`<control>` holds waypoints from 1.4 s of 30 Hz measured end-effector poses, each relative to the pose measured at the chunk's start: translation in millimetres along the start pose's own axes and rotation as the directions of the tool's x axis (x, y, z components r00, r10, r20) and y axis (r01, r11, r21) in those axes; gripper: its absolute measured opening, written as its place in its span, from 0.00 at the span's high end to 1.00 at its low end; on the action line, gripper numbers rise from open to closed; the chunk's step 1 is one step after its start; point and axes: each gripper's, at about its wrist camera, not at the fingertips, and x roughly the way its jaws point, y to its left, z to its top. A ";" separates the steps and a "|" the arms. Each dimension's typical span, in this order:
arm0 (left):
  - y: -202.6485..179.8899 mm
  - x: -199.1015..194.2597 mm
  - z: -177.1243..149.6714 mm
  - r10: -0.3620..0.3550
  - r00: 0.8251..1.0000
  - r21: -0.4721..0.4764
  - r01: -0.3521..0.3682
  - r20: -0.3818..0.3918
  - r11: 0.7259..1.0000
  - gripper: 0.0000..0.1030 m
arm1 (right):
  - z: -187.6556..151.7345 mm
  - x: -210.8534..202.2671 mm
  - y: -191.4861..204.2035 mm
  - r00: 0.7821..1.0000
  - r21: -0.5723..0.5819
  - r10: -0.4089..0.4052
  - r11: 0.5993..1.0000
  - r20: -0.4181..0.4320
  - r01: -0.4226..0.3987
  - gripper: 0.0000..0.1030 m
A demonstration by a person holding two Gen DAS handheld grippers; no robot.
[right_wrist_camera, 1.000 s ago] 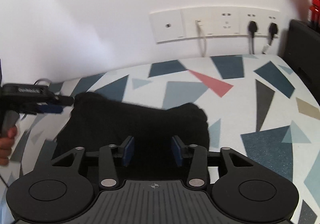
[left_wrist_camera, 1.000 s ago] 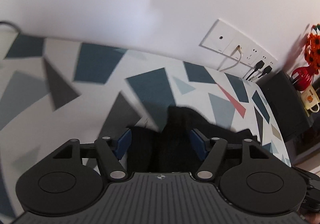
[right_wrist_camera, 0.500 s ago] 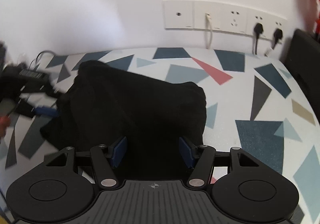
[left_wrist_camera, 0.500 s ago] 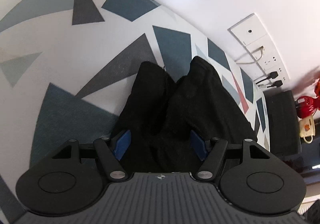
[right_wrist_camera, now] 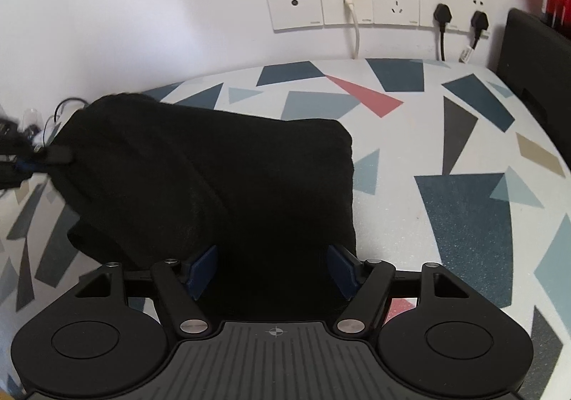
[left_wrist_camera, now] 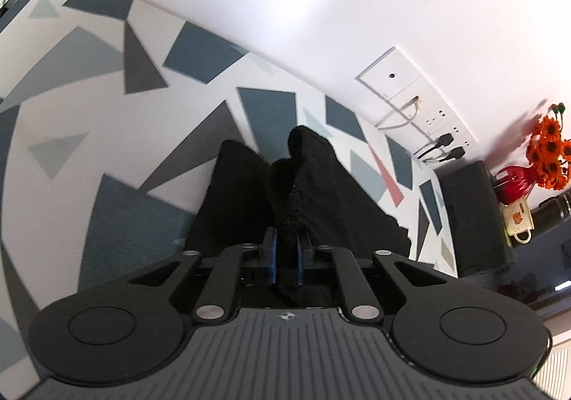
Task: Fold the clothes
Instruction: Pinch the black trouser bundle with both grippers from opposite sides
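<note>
The left tool is pinching a raised ridge of one black garment between its two blue pads, which are sitting close together with dark cloth filling the narrow gap. The right tool is standing wide apart, its two blue pads straddling the near edge of the same black garment without clamping it. In the right wrist view the left tool is also showing at the far left, blurred, gripping the garment's left end and lifting that end off the surface. The garment is lying across the middle of the surface, bunched into two humps in the left wrist view and reading as one broad dark slab with a rounded right corner in the right wrist view. The surface is wearing a white cover printed with scattered blue, grey and red triangles. Behind it, on the white wall, five white wall plates are sitting in one row; one white cable and two black plugs are hanging from them. At the right end one black box is standing, with one red vase of orange flowers and one cream mug just beyond it.
</note>
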 end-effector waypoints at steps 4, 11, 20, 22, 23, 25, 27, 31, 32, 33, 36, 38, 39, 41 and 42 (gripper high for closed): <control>18.0 29.8 -7.7 0.106 0.992 0.039 -0.104 -0.071 0.994 0.73 | 0.3 4.5 -7.8 1.000 0.054 0.013 0.998 -0.016 -0.012 0.32; 0.1 16.7 2.8 0.129 0.991 0.263 -0.132 0.029 0.956 0.10 | 4.1 -10.2 -22.5 0.999 0.078 0.027 0.997 0.025 -0.029 0.08; 3.9 66.8 8.3 0.200 0.980 0.338 -0.181 -0.023 0.924 0.05 | 13.7 15.1 -43.5 0.997 0.192 0.004 0.981 0.076 -0.019 0.01; -1.0 72.8 6.9 0.223 0.975 0.361 -0.198 -0.027 0.911 0.01 | 15.4 30.2 -40.8 0.999 0.181 -0.002 0.983 0.052 -0.008 0.01; -2.5 74.0 6.3 0.232 0.972 0.370 -0.207 -0.026 0.906 0.00 | 15.7 36.8 -38.3 0.999 0.165 -0.007 0.986 0.041 0.001 0.01; -5.4 76.6 5.1 0.251 0.968 0.388 -0.223 -0.022 0.894 0.00 | 15.7 47.4 -31.9 0.999 0.132 -0.021 0.991 0.029 0.017 0.01; -8.4 79.1 3.9 0.270 0.963 0.405 -0.240 -0.018 0.882 0.00 | 15.4 55.6 -25.9 0.999 0.112 -0.036 0.993 0.017 0.033 0.01; -14.4 84.3 1.5 0.308 0.951 0.439 -0.273 -0.009 0.856 0.00 | 15.3 64.7 -18.5 0.998 0.084 -0.065 0.994 0.024 0.063 0.01; -15.9 85.5 0.9 0.317 0.948 0.447 -0.281 -0.006 0.849 0.00 | 15.2 65.7 -17.8 0.997 0.081 -0.070 0.994 0.030 0.068 0.01; -17.4 86.8 0.3 0.326 0.945 0.456 -0.289 -0.004 0.842 0.00 | 14.8 66.0 -18.4 0.997 0.089 -0.071 0.994 0.039 0.067 0.01; -20.9 89.8 -1.2 0.349 0.937 0.475 -0.308 0.002 0.824 0.00 | 14.6 67.5 -18.8 0.995 0.085 -0.076 0.994 0.058 0.071 0.01; -21.8 90.7 -1.2 0.354 0.935 0.474 -0.312 0.001 0.823 0.00 | 15.5 69.1 -18.0 0.995 0.066 -0.080 0.995 0.066 0.076 0.01; -22.1 91.1 -1.0 0.356 0.934 0.474 -0.314 0.000 0.823 0.00 | 15.8 69.7 -18.3 0.994 0.068 -0.079 0.995 0.072 0.074 0.01; -22.3 91.9 -0.3 0.360 0.933 0.474 -0.315 -0.003 0.822 0.00 | 15.7 69.7 -19.4 0.993 0.085 -0.078 0.994 0.085 0.070 0.01; -22.3 92.0 -0.1 0.360 0.933 0.474 -0.316 -0.004 0.822 0.00 | 15.7 70.1 -18.6 0.993 0.077 -0.080 0.994 0.084 0.074 0.01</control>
